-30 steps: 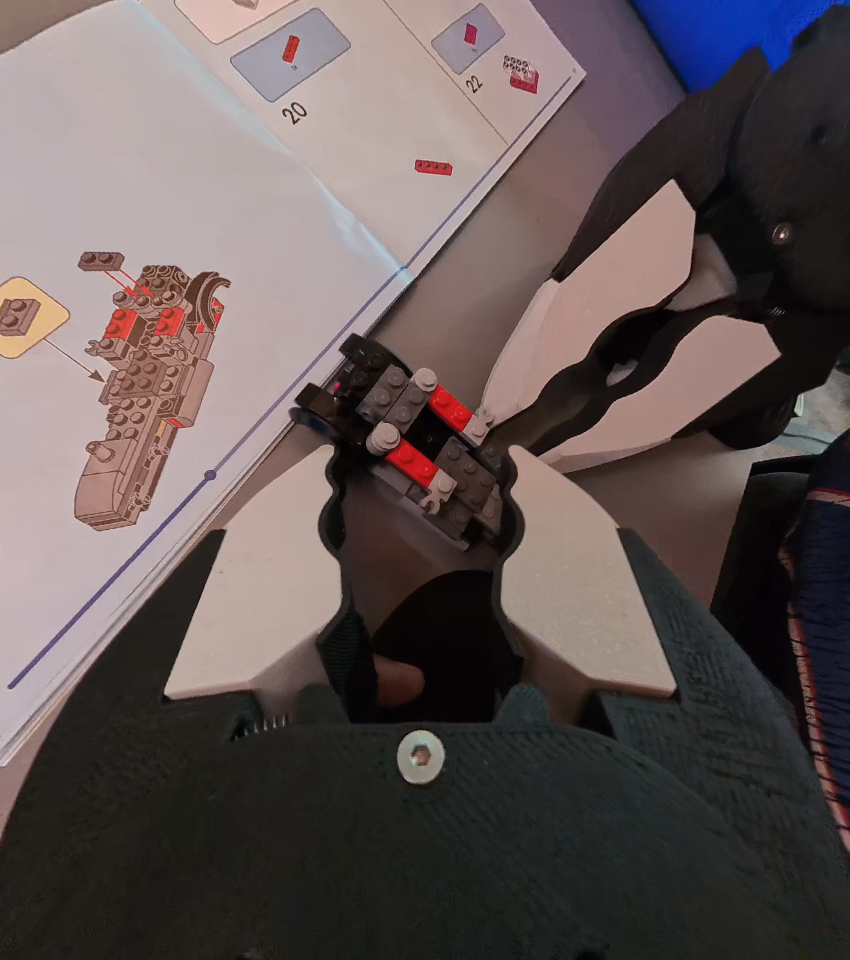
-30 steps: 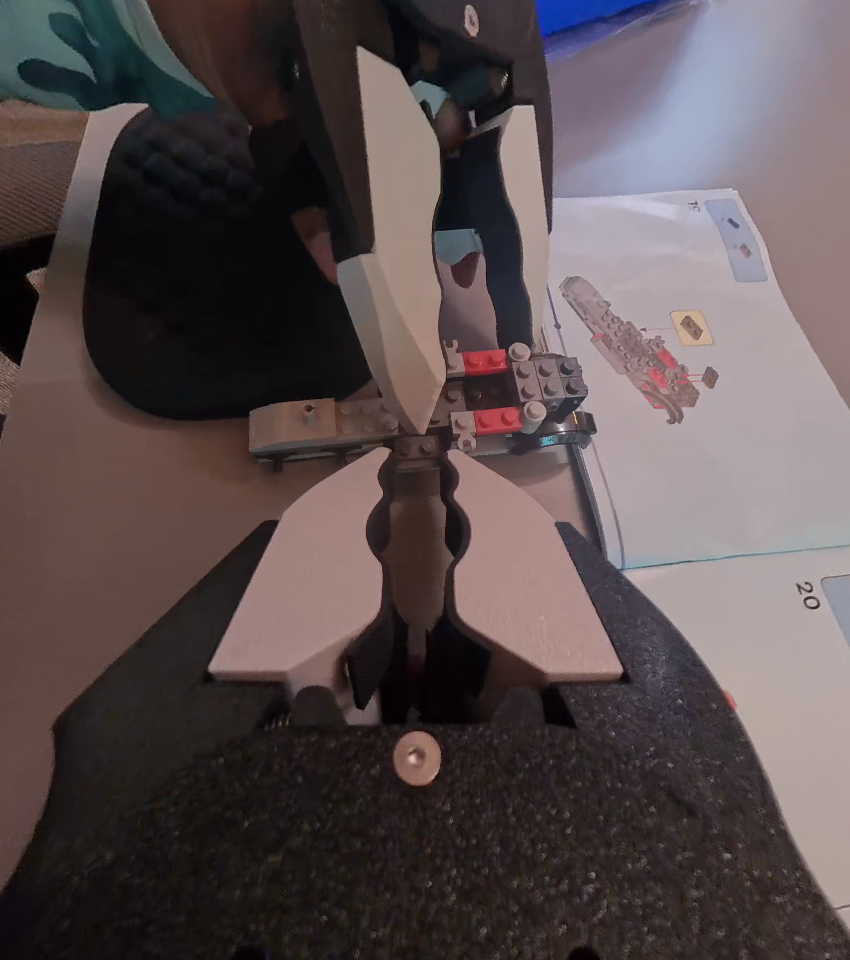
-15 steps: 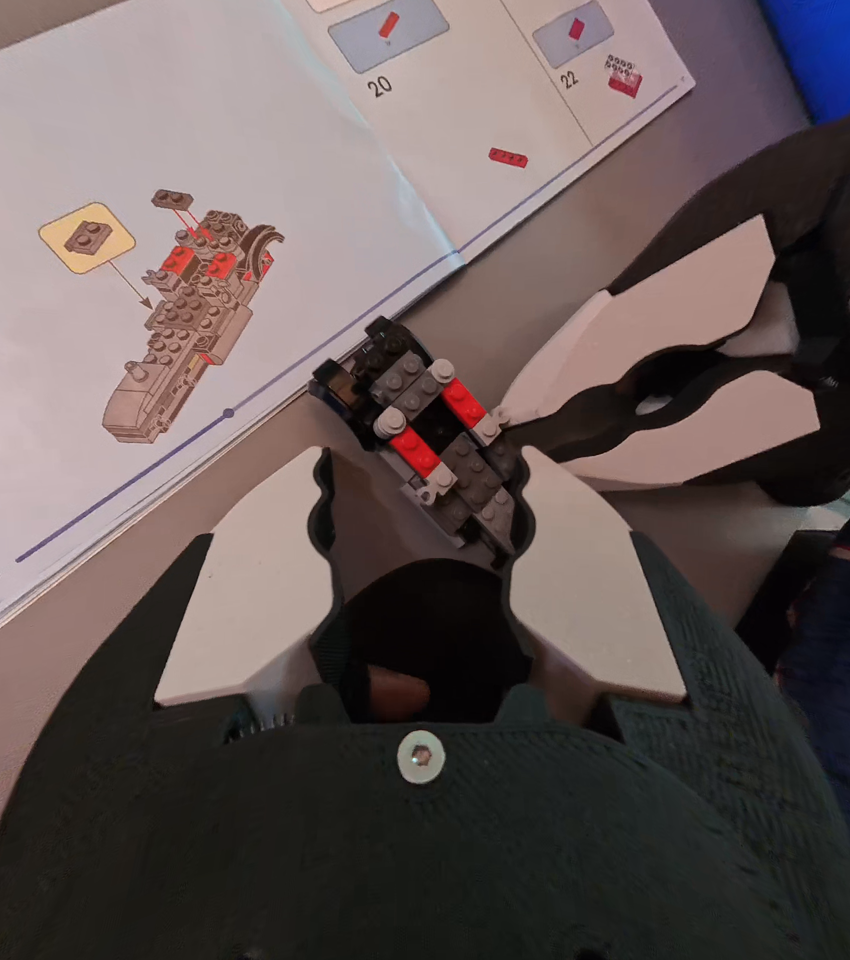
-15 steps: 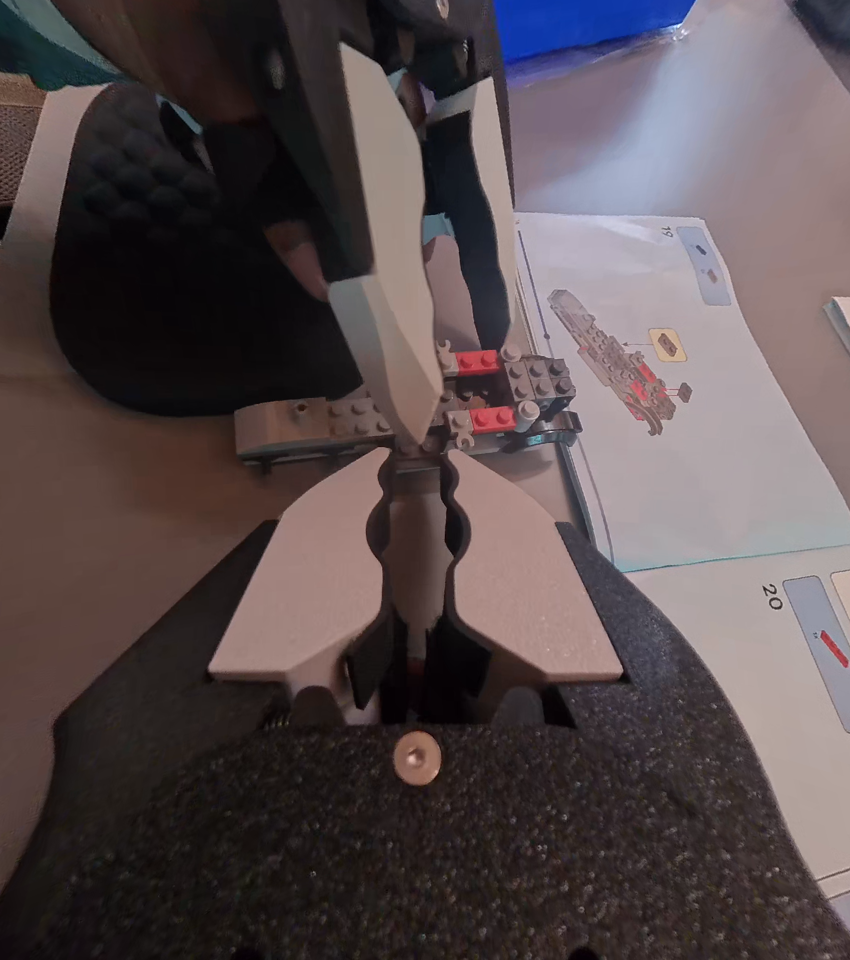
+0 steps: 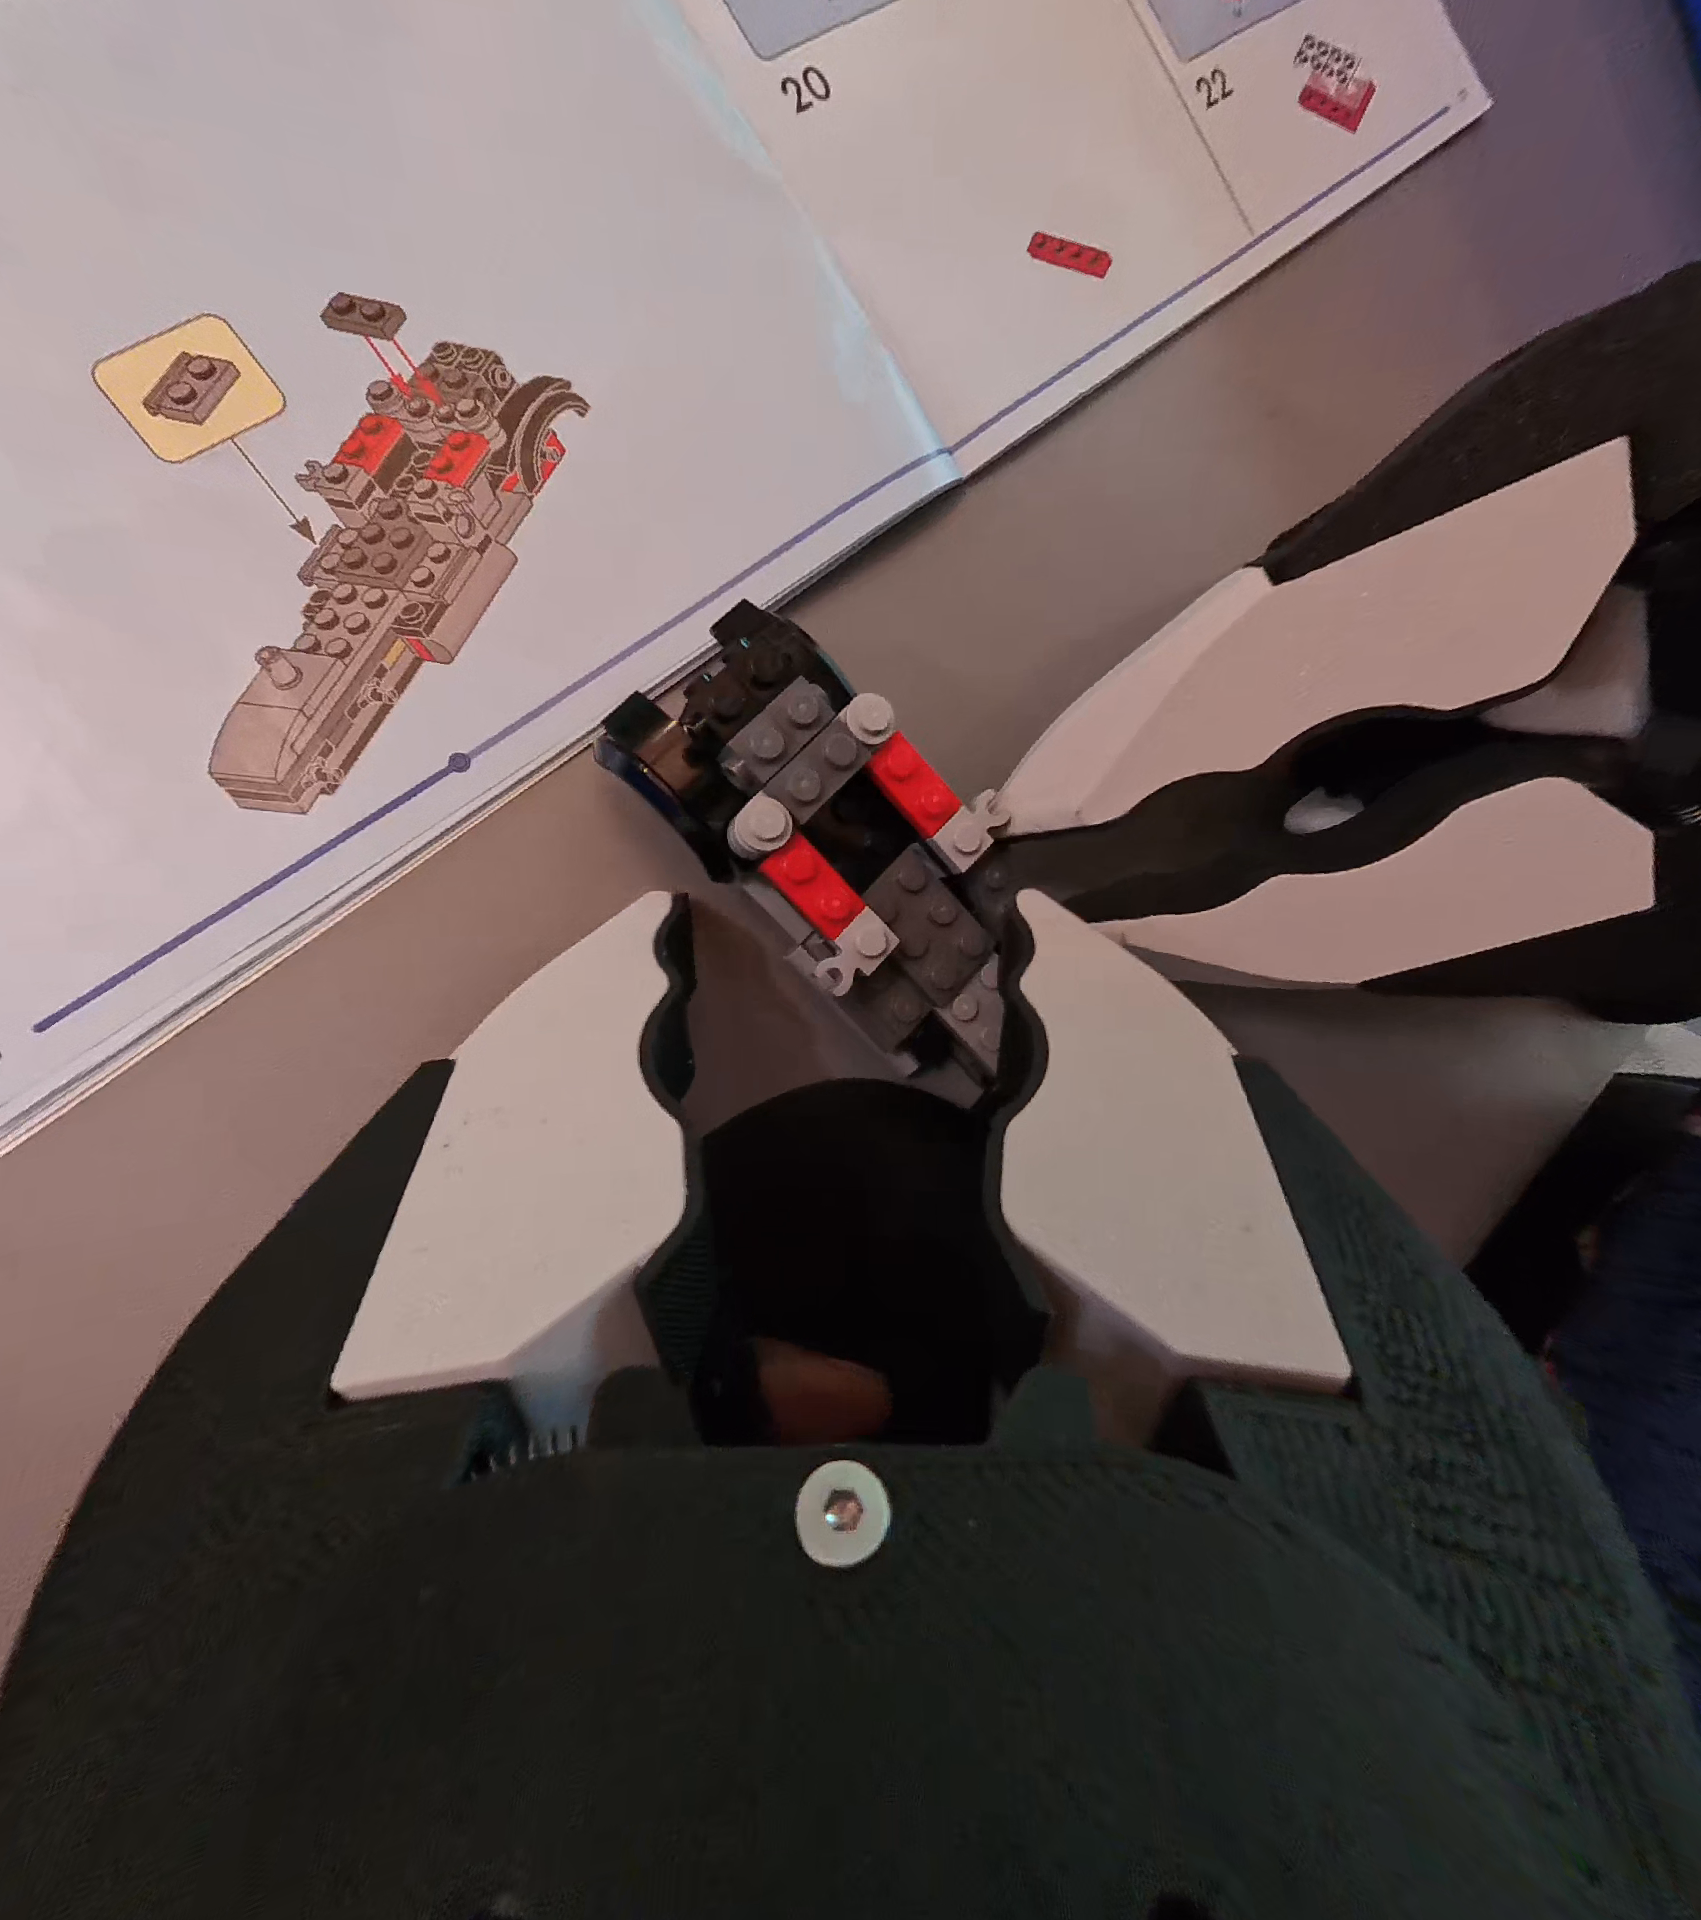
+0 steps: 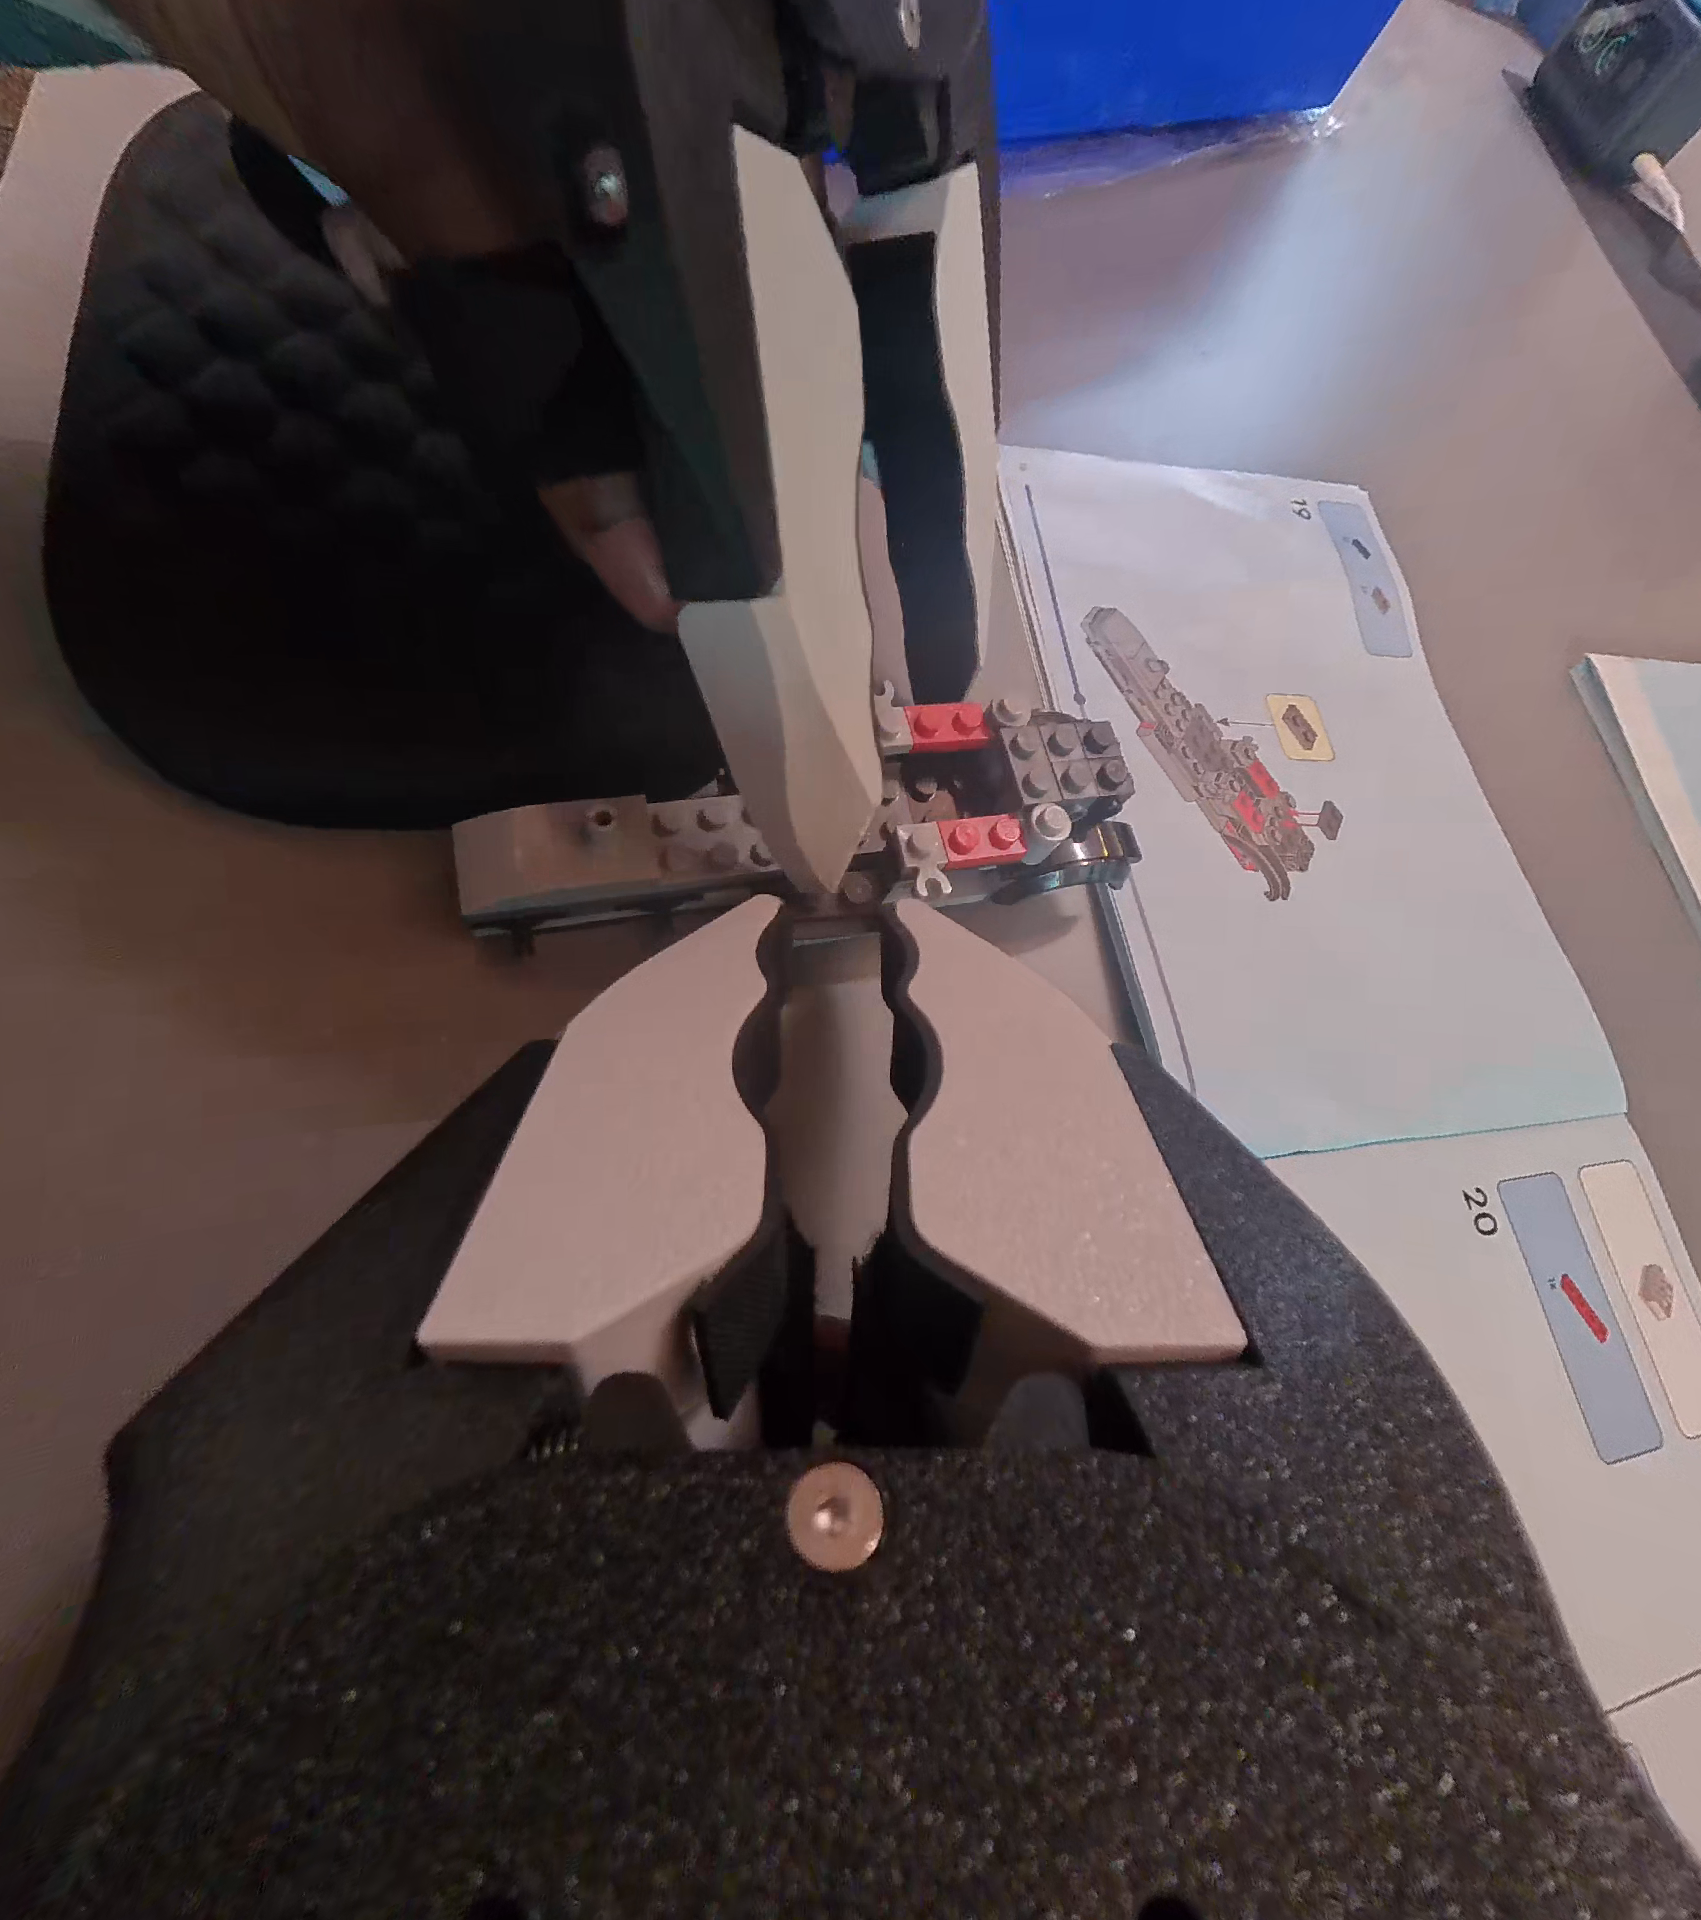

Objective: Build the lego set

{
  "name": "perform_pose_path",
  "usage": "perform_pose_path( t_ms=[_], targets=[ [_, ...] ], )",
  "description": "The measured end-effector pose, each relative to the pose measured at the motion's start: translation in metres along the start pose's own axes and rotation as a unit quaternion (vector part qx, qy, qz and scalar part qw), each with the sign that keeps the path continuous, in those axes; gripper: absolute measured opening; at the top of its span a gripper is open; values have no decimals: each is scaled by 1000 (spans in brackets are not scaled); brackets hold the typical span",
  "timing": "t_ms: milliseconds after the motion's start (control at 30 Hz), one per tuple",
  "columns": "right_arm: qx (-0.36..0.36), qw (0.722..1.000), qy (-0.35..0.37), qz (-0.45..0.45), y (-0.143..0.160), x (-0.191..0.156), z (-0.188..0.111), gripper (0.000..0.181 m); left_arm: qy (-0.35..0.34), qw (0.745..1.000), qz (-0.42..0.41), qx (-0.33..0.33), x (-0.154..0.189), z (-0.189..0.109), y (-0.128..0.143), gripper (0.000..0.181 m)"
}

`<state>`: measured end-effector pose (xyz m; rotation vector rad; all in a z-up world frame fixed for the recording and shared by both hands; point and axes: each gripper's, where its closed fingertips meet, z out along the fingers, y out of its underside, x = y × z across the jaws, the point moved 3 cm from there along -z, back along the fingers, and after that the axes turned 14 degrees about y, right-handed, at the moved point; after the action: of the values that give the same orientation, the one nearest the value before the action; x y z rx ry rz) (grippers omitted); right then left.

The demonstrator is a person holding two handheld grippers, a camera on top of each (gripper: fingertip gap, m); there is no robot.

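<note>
Left tongs straddle the lego model; right tongs pinch its side.

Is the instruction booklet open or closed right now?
Open: the instruction booklet lies flat on the table, pages spread and build diagrams showing.

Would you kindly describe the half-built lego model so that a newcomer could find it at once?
Start at the open booklet on the grey table. Just off its near edge, between the two grippers, lies the model. It is the only real brick assembly there: grey and black with two red strips on top, unlike the printed drawings beside it.
</note>
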<state>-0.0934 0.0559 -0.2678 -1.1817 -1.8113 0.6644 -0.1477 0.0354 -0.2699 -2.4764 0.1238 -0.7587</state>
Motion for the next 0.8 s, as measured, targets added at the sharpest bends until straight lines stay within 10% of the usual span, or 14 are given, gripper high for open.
perform_pose_path(
  t_ms=[800],
  targets=[
    [8,997,12,-74,-3,0,1,16,19,999,-28,25,3,1,0,47]
  ],
)
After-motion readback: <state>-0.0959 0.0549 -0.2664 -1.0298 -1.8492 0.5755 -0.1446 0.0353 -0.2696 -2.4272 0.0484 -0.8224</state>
